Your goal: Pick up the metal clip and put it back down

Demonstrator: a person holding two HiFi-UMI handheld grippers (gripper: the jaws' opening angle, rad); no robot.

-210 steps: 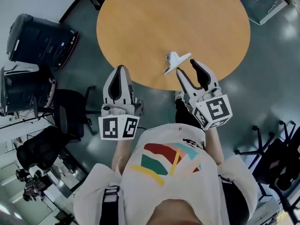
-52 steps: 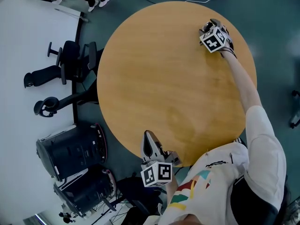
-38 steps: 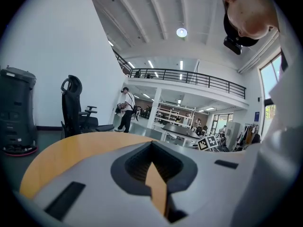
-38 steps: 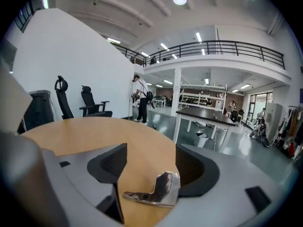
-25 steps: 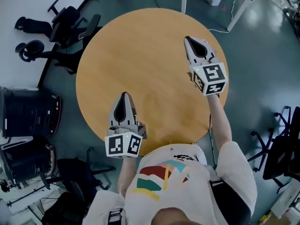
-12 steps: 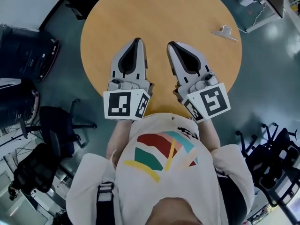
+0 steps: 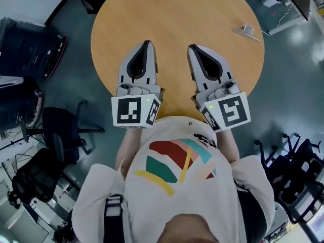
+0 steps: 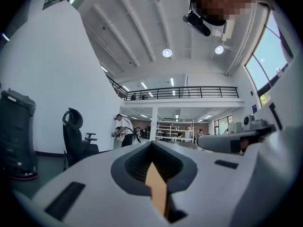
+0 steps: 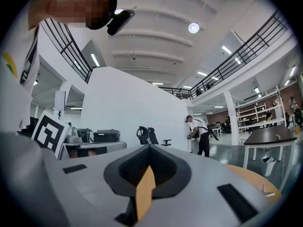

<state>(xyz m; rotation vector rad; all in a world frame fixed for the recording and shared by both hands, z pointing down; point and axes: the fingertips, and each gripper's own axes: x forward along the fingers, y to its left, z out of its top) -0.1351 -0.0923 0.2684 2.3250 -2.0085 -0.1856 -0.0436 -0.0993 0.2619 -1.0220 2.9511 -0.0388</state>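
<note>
The metal clip [image 7: 246,31] lies on the round wooden table [image 7: 177,14] near its far right edge, with nothing touching it. Both grippers are held side by side over the table's near edge, close to the person's body, and point away from it. My left gripper [image 7: 147,43] is shut and holds nothing. My right gripper [image 7: 194,48] is also shut and empty, well short of the clip and to its left. The left gripper view shows the left gripper [image 8: 152,144] with its jaws together, and the right gripper view shows the same for the right gripper [image 9: 148,148].
Black bins [image 7: 28,37] stand on the floor to the left of the table, with a dark office chair [image 7: 61,133] nearer. More chairs [image 7: 298,161] are at the right, and a white desk [image 7: 283,4] is at the top right. A person [image 9: 200,135] stands far off by a wall.
Over the last second the right gripper came back from the table's far side to the near edge, beside the left one. The clip stays on the table.
</note>
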